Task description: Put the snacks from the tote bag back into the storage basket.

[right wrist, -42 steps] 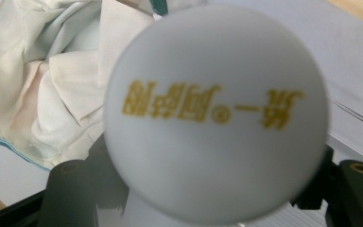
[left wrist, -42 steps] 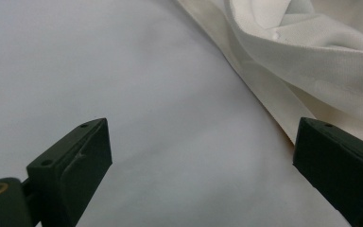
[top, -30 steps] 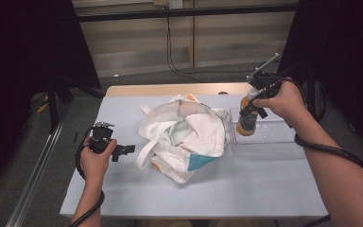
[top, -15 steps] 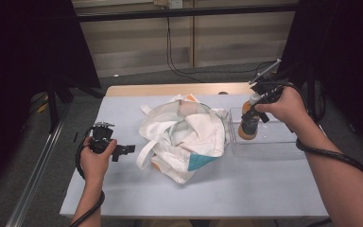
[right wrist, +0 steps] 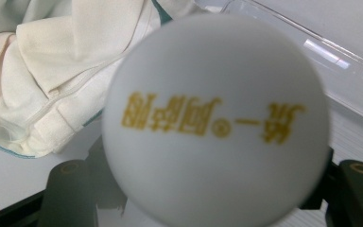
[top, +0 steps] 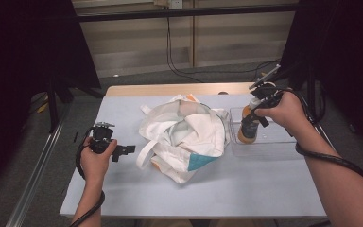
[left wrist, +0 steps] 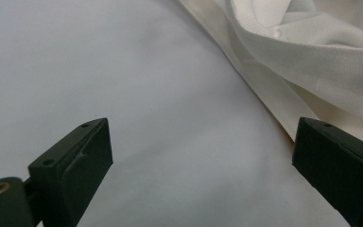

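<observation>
Now right gripper clamping orange bottle, over clear tray

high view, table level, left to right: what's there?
left gripper → white cloth bag → orange bottle standing in the clear tray, with the right gripper shut on it.

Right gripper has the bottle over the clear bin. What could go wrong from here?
The right gripper grips the orange bottle high, near its white cap, so the bottle could swing or slip when released. The clear bin looks light and may slide if bumped. The cloth bag lies against the bin and could snag.
</observation>
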Available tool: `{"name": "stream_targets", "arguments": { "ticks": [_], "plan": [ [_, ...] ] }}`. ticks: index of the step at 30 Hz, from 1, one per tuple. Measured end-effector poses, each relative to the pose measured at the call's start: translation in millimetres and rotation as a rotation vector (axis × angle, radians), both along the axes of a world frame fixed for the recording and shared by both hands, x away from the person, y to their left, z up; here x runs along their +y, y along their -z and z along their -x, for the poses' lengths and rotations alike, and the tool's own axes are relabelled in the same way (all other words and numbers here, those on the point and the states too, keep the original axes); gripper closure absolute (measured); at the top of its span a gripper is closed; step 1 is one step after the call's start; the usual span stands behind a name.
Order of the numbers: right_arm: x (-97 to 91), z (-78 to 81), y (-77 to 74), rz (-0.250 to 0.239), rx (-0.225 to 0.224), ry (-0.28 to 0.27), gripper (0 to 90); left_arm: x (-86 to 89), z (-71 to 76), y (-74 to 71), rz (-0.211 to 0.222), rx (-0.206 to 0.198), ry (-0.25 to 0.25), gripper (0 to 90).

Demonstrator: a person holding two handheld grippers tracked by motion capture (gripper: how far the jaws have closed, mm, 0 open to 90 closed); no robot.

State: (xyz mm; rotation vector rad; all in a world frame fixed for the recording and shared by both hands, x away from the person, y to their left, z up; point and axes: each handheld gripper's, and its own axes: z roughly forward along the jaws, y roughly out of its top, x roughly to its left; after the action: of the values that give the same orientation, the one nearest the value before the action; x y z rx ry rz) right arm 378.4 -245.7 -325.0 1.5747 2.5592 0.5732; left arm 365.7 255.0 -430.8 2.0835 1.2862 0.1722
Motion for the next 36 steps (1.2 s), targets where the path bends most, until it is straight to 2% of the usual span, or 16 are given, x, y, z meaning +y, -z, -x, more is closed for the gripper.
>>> {"name": "stream_targets", "arguments": {
  "ticks": [13,15,22,25,27,31,36],
  "plan": [
    [0.7,2.3,9.0,-0.007,0.013,0.006,30.5,0.8,0.2,-0.6,-0.003,0.013,0.014,5.6],
    [0.7,2.5,10.1,-0.006,0.014,0.005,30.5,0.4,0.5,-0.3,-0.005,0.001,0.007,5.6],
    [2.0,4.6,16.8,-0.014,0.018,-0.005,30.5,-2.1,1.4,-1.0,0.002,-0.003,-0.003,5.6],
    [2.6,5.6,19.8,-0.022,0.017,-0.010,30.5,-1.5,1.0,-0.7,-0.010,0.001,0.008,5.7],
    [3.4,6.3,19.7,-0.016,0.031,-0.001,30.5,-1.1,0.6,-0.5,-0.008,0.004,0.012,5.7],
    [2.7,5.9,22.3,-0.028,0.017,-0.007,30.5,-0.5,-0.3,-0.7,-0.005,0.002,0.007,5.7],
    [4.6,6.4,26.7,-0.023,0.026,-0.008,30.5,-0.5,-0.4,-0.9,-0.010,0.004,0.015,5.7]
  ]
}}
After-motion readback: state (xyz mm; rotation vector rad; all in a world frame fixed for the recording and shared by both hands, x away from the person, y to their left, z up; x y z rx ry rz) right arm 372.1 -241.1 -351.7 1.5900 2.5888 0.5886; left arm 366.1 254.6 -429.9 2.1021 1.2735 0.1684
